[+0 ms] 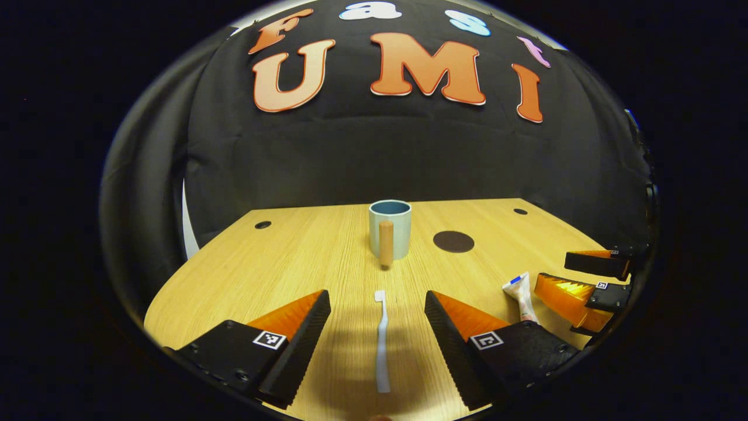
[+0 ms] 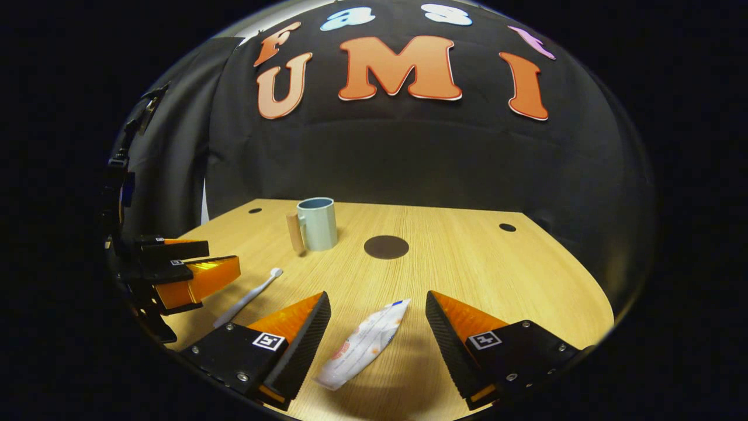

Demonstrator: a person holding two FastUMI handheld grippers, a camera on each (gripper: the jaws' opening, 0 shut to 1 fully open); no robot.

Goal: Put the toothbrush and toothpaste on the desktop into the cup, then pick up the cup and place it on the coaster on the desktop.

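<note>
Between spread left jaws: toothbrush (image 1: 382, 345); between spread right jaws: toothpaste (image 2: 363, 345); cup (image 1: 390, 229), coaster (image 1: 453, 241) beyond, unobstructed.

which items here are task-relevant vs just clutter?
Task items:
toothbrush, between the open left tongs
toothpaste, between the open right tongs
cup, empty as far as visible
coaster, bare

Not part of the job:
desktop and its holes
</note>
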